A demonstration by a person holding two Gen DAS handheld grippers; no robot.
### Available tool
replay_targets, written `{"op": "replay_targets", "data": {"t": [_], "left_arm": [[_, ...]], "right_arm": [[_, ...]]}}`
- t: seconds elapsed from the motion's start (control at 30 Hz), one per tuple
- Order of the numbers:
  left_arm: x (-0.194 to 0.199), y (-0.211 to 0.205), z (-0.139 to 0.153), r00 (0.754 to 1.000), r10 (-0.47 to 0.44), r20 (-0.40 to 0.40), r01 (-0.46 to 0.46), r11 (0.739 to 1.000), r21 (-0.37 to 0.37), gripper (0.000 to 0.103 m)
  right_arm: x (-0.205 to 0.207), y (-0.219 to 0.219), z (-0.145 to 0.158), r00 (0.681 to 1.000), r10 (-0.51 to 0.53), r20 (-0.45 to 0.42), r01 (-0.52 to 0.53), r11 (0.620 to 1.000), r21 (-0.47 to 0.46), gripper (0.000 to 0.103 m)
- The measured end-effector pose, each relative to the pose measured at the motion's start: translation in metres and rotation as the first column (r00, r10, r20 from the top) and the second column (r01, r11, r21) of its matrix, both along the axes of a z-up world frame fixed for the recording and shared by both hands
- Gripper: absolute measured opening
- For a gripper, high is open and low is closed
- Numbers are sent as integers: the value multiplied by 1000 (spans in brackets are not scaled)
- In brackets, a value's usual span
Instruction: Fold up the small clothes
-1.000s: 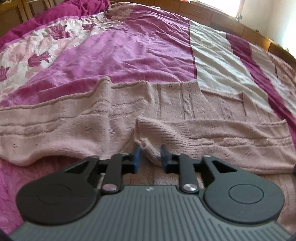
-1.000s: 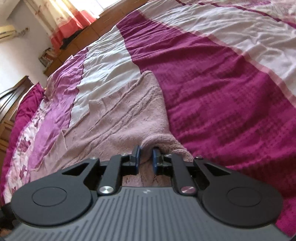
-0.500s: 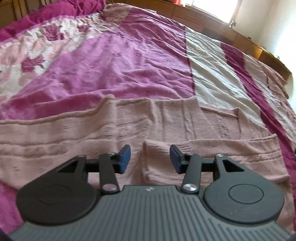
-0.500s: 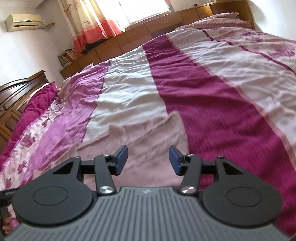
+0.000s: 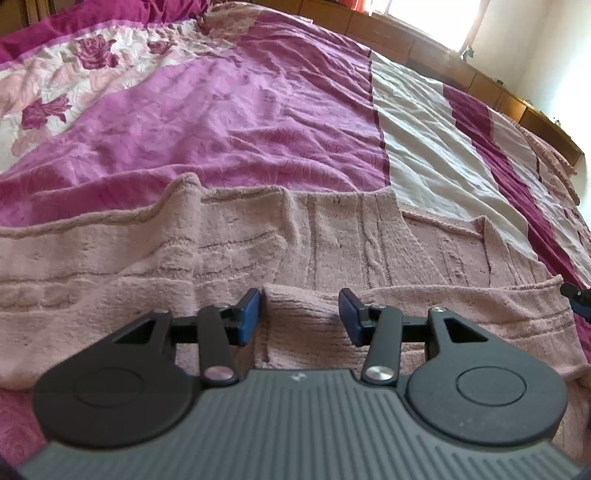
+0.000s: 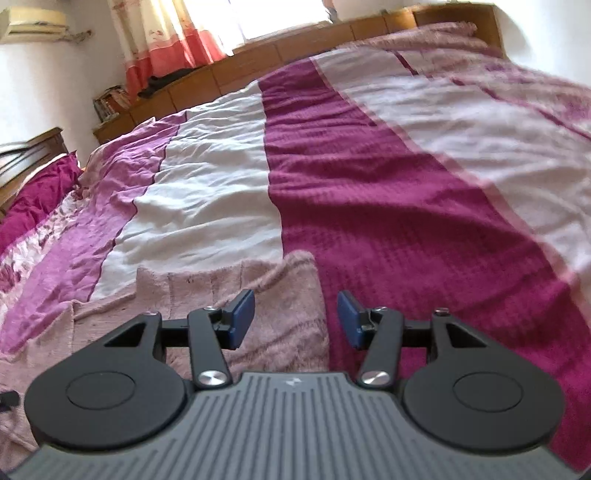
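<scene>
A pale pink knitted cardigan [image 5: 258, 240] lies spread across the bed, with a folded-over layer along its near edge. My left gripper [image 5: 301, 314] is open and empty, just above that folded layer. In the right wrist view the cardigan's right end [image 6: 258, 295] lies flat on the cover. My right gripper [image 6: 295, 317] is open and empty, above the cardigan's right edge where it meets the dark magenta stripe.
The bed has a striped cover [image 5: 258, 122] in magenta, white and floral bands. Wooden cabinets [image 6: 295, 48] run along the far side under a window with curtains [image 6: 166, 33]. A dark part of the other gripper [image 5: 576, 295] shows at the right edge.
Both grippers were shut on the cardigan's edge one second ago. They have opened, let it go and lifted back. The folded layer now lies flat.
</scene>
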State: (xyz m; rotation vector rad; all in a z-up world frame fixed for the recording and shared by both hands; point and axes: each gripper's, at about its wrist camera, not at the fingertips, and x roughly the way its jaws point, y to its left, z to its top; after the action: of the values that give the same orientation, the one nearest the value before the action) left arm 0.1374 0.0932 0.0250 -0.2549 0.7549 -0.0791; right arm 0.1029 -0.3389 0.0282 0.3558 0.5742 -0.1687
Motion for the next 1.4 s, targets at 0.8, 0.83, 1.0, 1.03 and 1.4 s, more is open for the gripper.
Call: {"op": "replay_targets", "data": {"t": [0.8, 0.83, 1.0, 1.03, 1.4], "left_arm": [[1, 5, -6, 999, -38, 9, 39, 999, -30, 32], [2, 5, -6, 999, -39, 8, 39, 999, -34, 32], [0, -1, -5, 995, -95, 44, 95, 995, -8, 13], [-1, -2, -4, 992, -111, 62, 112, 994, -6, 13], [20, -21, 4, 989, -122, 86, 112, 987, 114, 22]], "right_arm": [[66, 25, 9, 961, -81, -266, 107, 991, 84, 8], [63, 25, 11, 964, -83, -254, 109, 990, 87, 7], [40, 14, 20, 979, -116, -166, 139, 981, 133, 6], [37, 12, 22, 981, -125, -151, 146, 980, 135, 6], [36, 4, 22, 980, -180, -86, 180, 984, -5, 0]]}}
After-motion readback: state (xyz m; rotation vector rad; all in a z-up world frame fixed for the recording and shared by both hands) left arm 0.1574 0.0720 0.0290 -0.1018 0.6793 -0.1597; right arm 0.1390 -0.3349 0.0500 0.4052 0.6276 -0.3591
